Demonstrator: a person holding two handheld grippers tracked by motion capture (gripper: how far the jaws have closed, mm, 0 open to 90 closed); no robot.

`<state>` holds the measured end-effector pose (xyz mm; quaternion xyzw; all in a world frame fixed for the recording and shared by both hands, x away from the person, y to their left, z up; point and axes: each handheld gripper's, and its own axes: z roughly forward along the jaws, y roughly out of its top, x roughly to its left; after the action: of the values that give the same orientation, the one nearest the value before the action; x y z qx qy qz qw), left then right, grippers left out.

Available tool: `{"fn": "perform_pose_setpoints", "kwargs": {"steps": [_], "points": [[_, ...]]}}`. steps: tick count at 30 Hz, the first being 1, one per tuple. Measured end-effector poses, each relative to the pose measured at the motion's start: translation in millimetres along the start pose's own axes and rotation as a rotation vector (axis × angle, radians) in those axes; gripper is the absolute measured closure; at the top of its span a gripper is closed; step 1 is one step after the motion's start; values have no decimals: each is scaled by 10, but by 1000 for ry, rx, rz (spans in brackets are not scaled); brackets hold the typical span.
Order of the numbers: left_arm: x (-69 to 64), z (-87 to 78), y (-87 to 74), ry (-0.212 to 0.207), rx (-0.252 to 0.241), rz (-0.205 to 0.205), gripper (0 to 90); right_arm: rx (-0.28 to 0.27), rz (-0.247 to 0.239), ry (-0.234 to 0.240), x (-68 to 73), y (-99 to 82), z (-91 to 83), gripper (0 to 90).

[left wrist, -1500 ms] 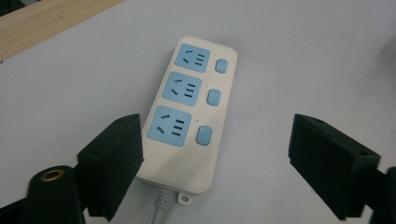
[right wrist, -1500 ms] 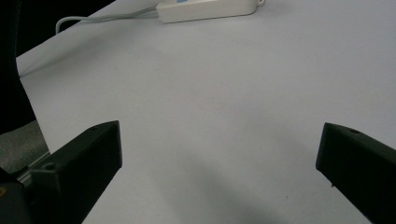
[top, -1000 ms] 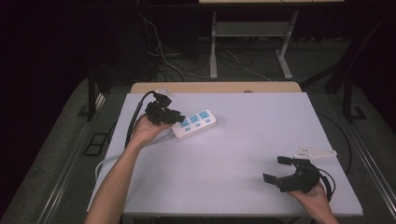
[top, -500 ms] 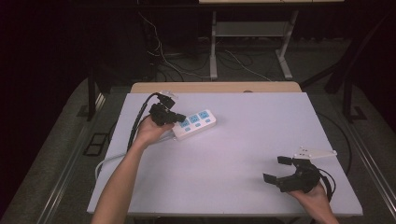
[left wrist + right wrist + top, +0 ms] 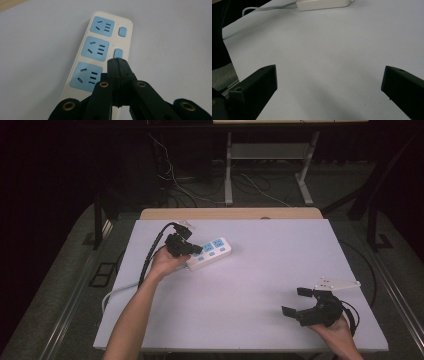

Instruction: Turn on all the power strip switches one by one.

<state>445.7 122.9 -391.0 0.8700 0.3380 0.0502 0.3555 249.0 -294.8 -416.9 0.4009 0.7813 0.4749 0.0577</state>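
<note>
White plastic power strip [image 5: 210, 253] with three blue sockets and blue switches lies at far left of the pale grey tabletop [image 5: 250, 285]. Left tool [image 5: 117, 60] — jaws pressed together, tips over the strip beside the nearest socket. Right tool [image 5: 298, 301] — jaws spread wide, near right corner, well apart from the strip.

No readable text, brand, number or sign in any view. Power strip [image 5: 100, 52]: blue socket faces and switches unmarked, no legible lettering.
</note>
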Motion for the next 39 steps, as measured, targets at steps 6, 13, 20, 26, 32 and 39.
{"fn": "perform_pose_setpoints", "kwargs": {"steps": [6,13,20,26,32,39], "points": [[3,49,-15,0,6,0,895,0,-1,-1,-3,0,-1,4],[12,96,-47,4,14,0,895,2,-2,0,-2,0,-1,4],[33,131,-105,3,21,-9,895,3,-3,1,-2,0,2,4],[41,154,-132,-7,15,-14,895,6,-4,-1,-2,-1,5,4],[45,161,-134,-12,9,-22,895,7,-3,-2,-2,-2,5,4],[50,171,-152,-36,7,-24,897,5,-3,-2,1,-2,0,4]]}}
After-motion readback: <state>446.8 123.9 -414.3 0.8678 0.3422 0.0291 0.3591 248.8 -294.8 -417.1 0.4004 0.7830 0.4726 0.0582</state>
